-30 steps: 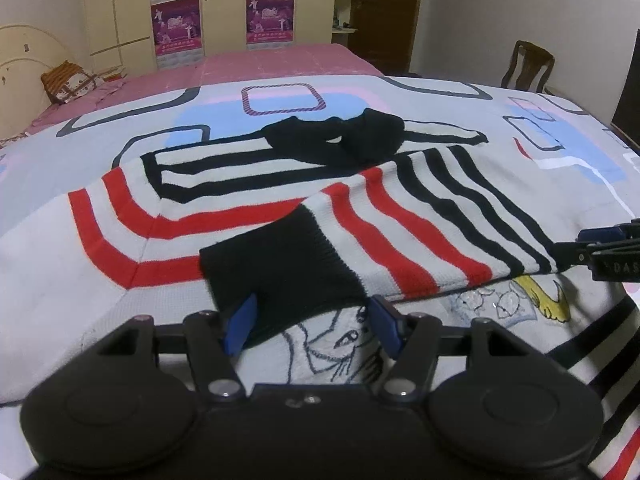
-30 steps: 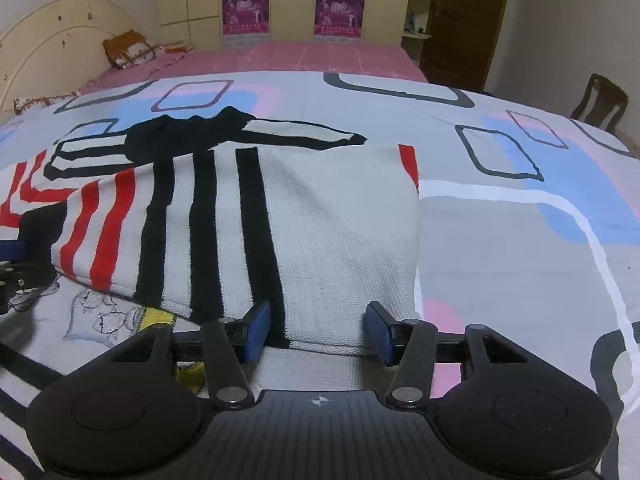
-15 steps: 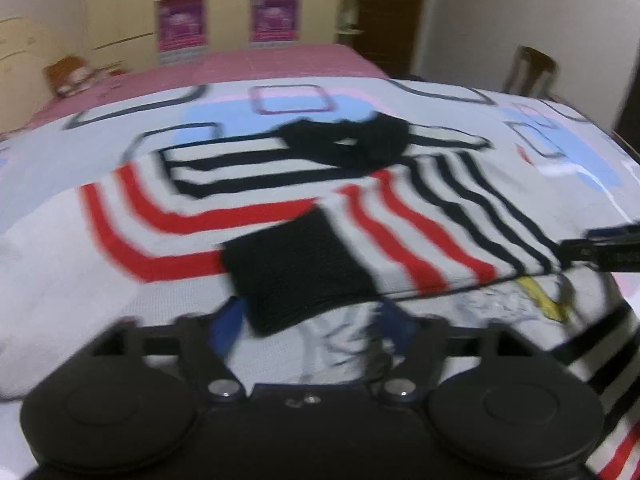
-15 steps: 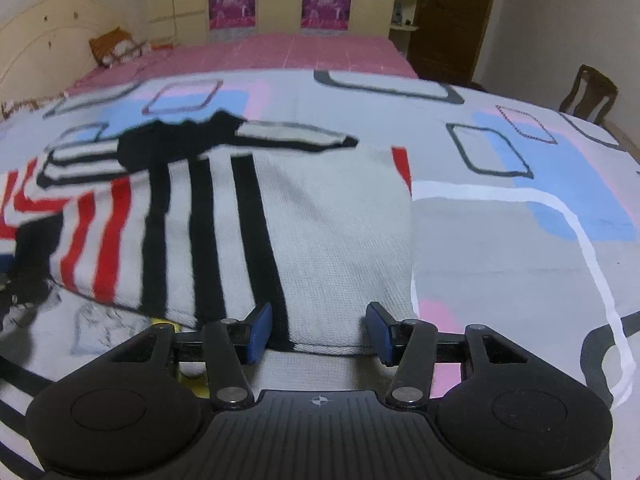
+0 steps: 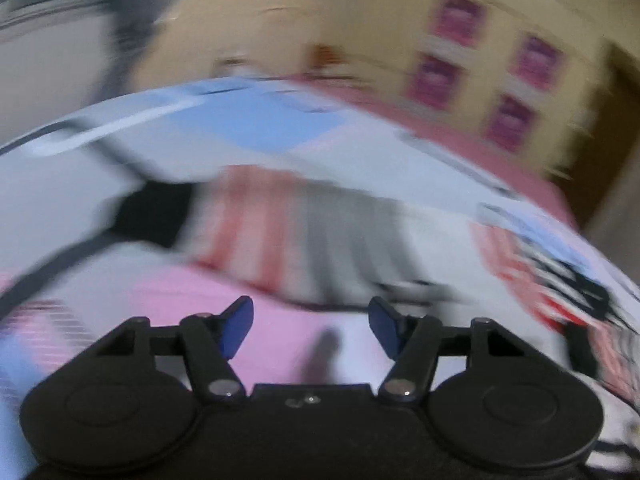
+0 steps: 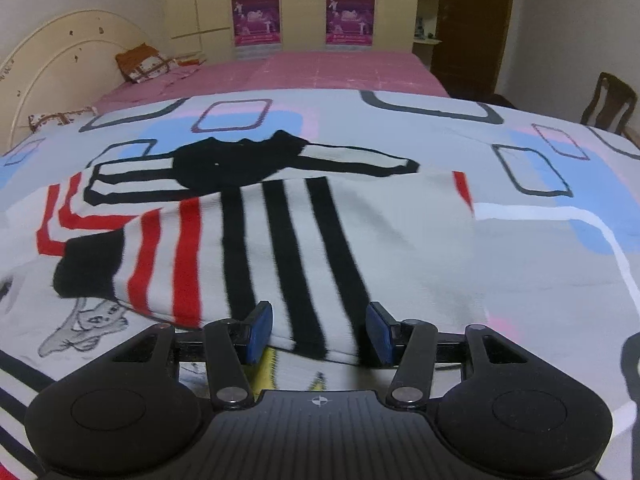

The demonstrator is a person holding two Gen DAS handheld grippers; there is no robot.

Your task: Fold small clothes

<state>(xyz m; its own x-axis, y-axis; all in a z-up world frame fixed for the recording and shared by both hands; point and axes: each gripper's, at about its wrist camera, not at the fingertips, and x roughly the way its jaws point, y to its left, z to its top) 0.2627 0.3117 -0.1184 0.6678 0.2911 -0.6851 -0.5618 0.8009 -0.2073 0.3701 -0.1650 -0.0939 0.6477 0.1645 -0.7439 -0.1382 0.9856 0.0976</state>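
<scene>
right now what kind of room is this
Most likely a bedroom. The sweater lies on a bed with a patterned sheet; a curved headboard stands at the left, a pillow lies near it, and a wardrobe lines the far wall.

Both wrist views low over bed, sharing striped sweater.

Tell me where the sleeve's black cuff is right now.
In the right wrist view the black cuff lies at the left, on the sweater, just above the cartoon drawing and left of the red stripes.
</scene>
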